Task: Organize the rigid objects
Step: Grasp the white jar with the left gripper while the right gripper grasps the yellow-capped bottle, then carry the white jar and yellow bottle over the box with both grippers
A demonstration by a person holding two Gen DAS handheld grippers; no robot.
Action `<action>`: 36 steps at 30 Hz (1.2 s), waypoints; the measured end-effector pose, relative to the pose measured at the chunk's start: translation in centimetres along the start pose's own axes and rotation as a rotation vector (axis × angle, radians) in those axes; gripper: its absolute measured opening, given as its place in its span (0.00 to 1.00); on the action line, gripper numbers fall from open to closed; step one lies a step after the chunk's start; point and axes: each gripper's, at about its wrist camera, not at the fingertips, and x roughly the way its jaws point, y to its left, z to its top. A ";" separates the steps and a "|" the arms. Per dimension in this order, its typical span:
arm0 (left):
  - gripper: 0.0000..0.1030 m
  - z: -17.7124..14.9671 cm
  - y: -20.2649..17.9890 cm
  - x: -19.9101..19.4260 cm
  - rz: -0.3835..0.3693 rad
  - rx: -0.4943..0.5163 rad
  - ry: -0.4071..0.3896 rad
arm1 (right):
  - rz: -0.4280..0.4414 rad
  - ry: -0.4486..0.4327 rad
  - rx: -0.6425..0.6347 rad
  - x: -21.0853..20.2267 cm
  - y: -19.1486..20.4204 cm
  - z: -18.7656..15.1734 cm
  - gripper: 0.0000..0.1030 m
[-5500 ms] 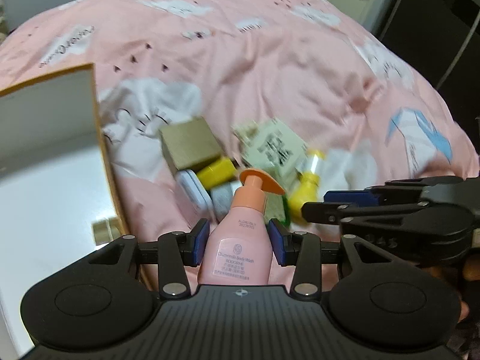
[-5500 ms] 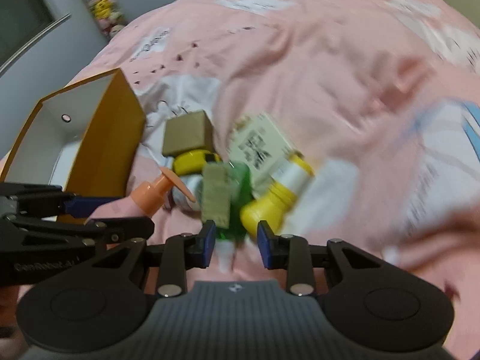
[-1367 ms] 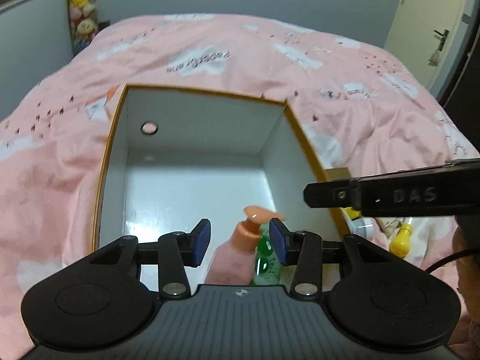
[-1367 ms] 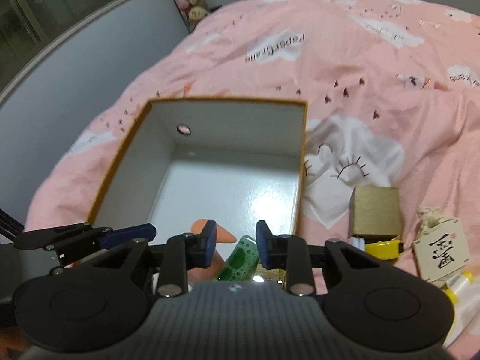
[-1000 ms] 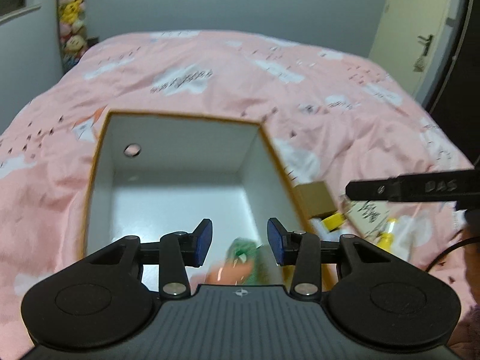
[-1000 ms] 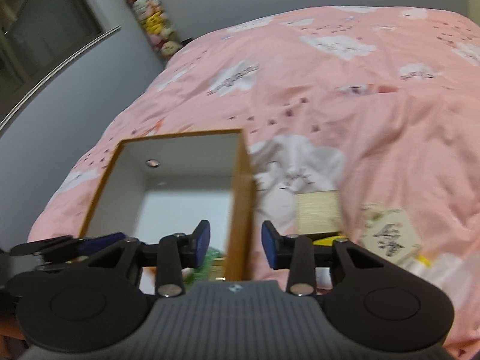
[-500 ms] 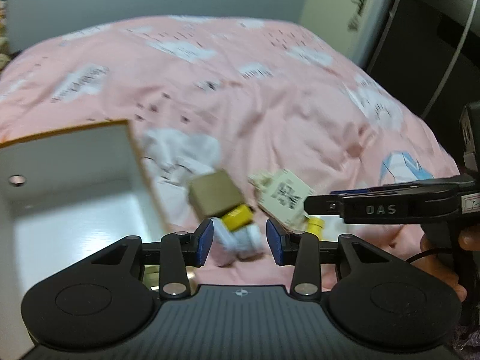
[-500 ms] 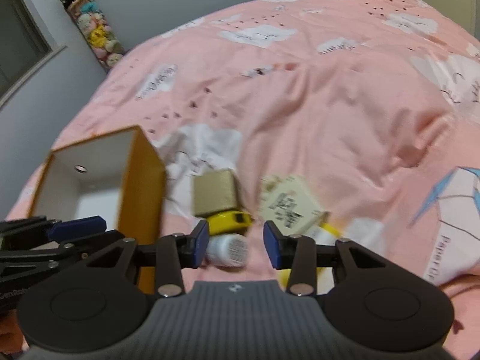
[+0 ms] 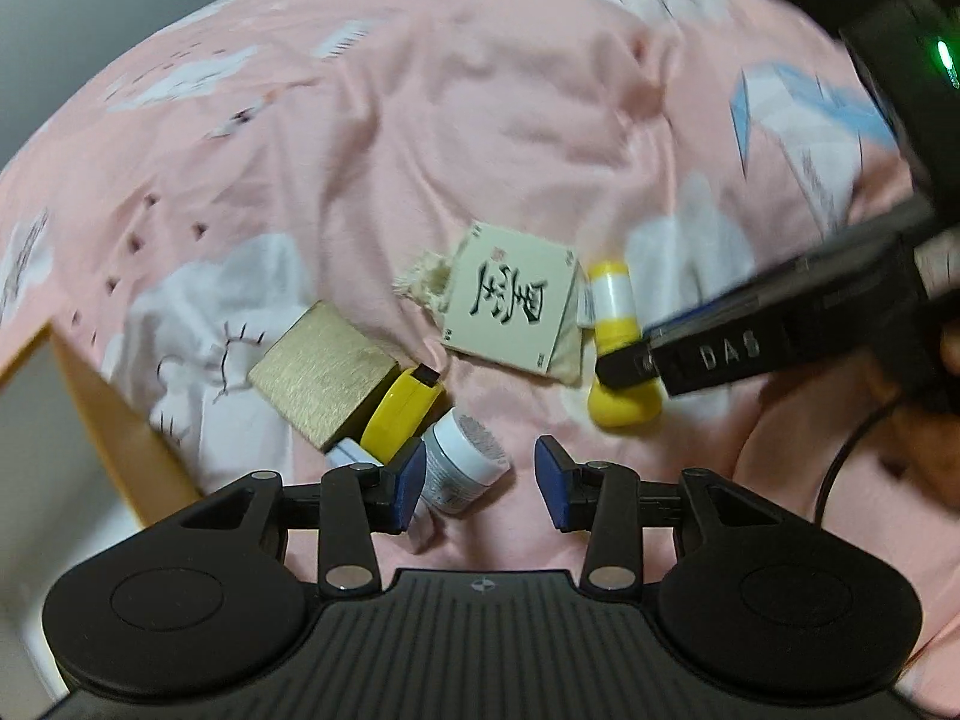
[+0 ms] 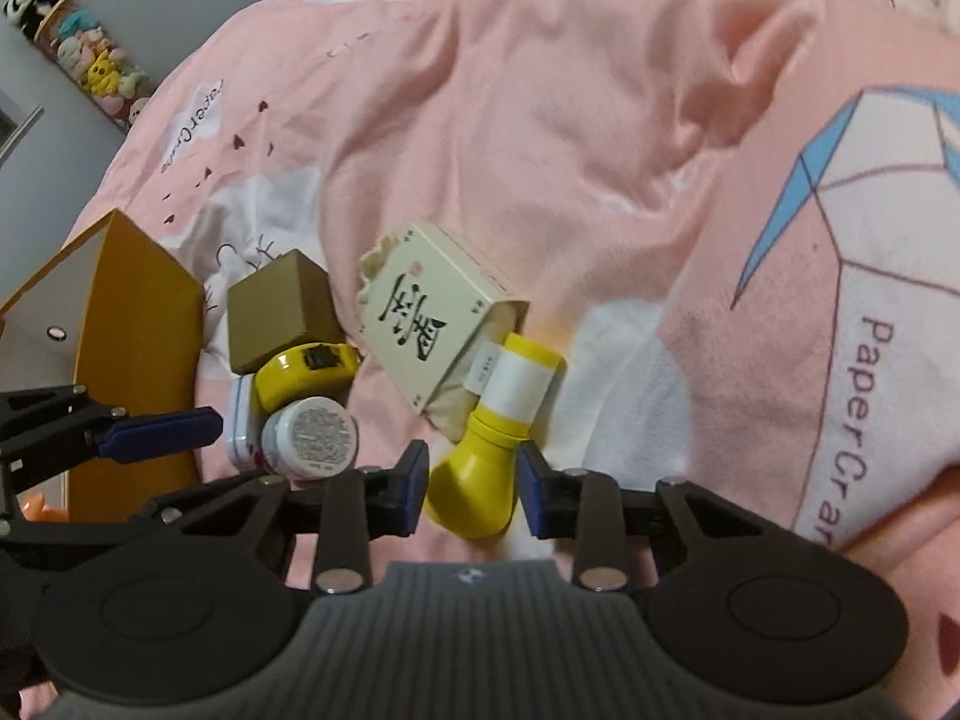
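**Rigid objects on the bed: two grabs lining up**

Rigid objects lie in a small cluster on the pink bedspread (image 10: 540, 120), just beside the orange box (image 10: 138, 324) they look meant for. The right gripper (image 10: 474, 486) has its jaws closing around the fat end of the yellow bottle (image 10: 480, 492); the bottle sits between the pads, but I cannot see them pressing on it yet. The left gripper (image 9: 480, 480) hangs with its jaws apart, the white jar (image 9: 462, 468) just inside the left pad and nothing clamped.

Handling, as a judgement: the yellow bottle looks like smooth, hard plastic, light and likely to roll or slip, so a hold across its wide base, or the narrower white-banded neck, seems safest. The white jar is short and round, lying on its side; taking it across the body should keep it from squirting out. The brown cardboard box (image 10: 279, 309) and the cream box with black calligraphy (image 10: 420, 324) are stiff but crushable, best taken on opposite flat faces with a gentle squeeze. The yellow round case (image 10: 306, 369) looks solid and glossy.

Count on the bed: one yellow bottle, one white jar, one yellow round case, one brown box, one cream box, one small white tin (image 10: 240, 420) partly hidden beneath the case. Two grippers, one orange box.
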 end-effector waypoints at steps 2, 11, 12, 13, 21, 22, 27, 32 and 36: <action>0.47 0.3 -0.5 0.9 0.027 0.088 0.037 | 0.007 0.007 0.012 0.6 -0.3 0.0 0.32; 0.47 0.8 -1.9 4.0 0.070 0.262 0.147 | 0.076 0.039 0.076 2.4 -1.5 0.1 0.32; 0.47 0.9 -2.0 4.3 0.077 0.272 0.152 | 0.080 0.042 0.080 2.5 -1.5 0.2 0.32; 0.48 1.0 -2.1 4.5 0.083 0.278 0.158 | 0.083 0.043 0.083 2.7 -1.5 0.2 0.32; 0.48 1.6 -1.7 6.2 0.078 0.219 0.178 | 0.086 0.043 0.085 3.0 -1.7 0.3 0.31; 0.47 1.6 -1.4 6.0 0.073 0.197 0.173 | 0.086 0.042 0.084 3.0 -1.6 0.3 0.31; 0.47 1.1 -0.5 4.7 0.054 0.125 0.129 | 0.081 0.034 0.053 2.3 -1.0 0.0 0.28; 0.47 0.5 0.6 3.0 0.018 0.013 0.078 | 0.067 0.014 0.016 1.1 -0.1 -0.3 0.28; 0.47 0.3 0.9 0.7 -0.005 -0.061 0.018 | 0.065 -0.016 -0.017 -0.5 0.8 -0.6 0.28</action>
